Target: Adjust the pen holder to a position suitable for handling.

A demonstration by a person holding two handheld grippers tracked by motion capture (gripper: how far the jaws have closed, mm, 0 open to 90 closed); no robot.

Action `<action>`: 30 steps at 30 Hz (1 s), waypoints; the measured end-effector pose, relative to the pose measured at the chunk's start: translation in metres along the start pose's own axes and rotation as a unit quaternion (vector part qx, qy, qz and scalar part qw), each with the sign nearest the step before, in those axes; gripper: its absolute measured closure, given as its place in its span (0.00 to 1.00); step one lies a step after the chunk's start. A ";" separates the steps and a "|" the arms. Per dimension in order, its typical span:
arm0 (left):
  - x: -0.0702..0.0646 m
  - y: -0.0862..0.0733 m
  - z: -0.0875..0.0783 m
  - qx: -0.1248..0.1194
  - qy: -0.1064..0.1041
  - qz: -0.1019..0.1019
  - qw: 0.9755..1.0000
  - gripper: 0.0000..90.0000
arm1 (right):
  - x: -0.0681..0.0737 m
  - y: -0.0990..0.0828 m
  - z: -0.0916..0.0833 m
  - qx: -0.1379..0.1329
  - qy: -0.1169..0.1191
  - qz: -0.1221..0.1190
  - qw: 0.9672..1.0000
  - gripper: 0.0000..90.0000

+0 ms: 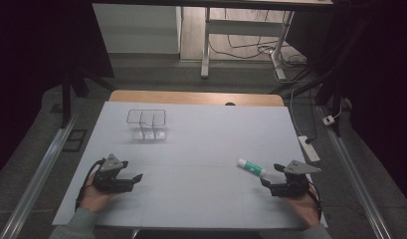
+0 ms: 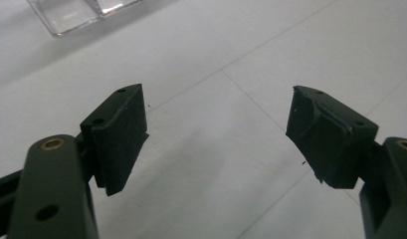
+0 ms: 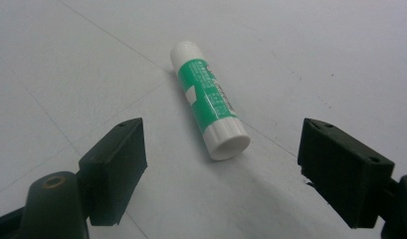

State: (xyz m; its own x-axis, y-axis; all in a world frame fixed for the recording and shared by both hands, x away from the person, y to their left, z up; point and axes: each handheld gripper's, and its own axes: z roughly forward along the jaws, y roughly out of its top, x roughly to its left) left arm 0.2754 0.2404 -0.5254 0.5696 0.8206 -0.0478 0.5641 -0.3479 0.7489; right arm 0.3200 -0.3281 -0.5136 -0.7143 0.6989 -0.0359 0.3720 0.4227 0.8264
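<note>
Item 1: your left gripper (image 1: 134, 178), near the table's (image 1: 201, 139) front-left edge, jaws spread wide, holding nothing; bare white surface lies ahead of it.

Item 2: your right gripper (image 1: 266, 175), near the front-right edge, jaws wide apart, empty.

Item 3: green-and-white glue stick (image 3: 209, 99), lying flat just beyond your right jaws, touching neither.

Item 4: clear divided container (image 1: 147, 124), far-left area, well apart from both grippers. Broad open surface fills the middle.
</note>
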 end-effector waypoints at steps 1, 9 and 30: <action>0.002 0.001 0.000 -0.002 -0.001 -0.004 1.000 0.26 | 0.000 0.000 0.000 0.000 0.000 -0.001 1.000 0.21; 0.021 0.019 -0.004 -0.008 0.014 -0.010 1.000 0.27 | 0.000 0.000 -0.002 -0.003 -0.003 0.001 1.000 0.21; 0.078 0.045 0.004 0.013 0.059 -0.035 0.998 0.36 | 0.000 -0.001 -0.002 -0.005 -0.003 0.004 1.000 0.22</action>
State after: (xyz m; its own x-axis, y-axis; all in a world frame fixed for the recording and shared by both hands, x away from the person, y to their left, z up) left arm 0.3475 0.2874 -0.4981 0.4547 0.8904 -0.0212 0.6164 -0.2974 0.7291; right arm 0.3187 -0.3296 -0.5135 -0.7071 0.7064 -0.0327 0.3724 0.4114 0.8319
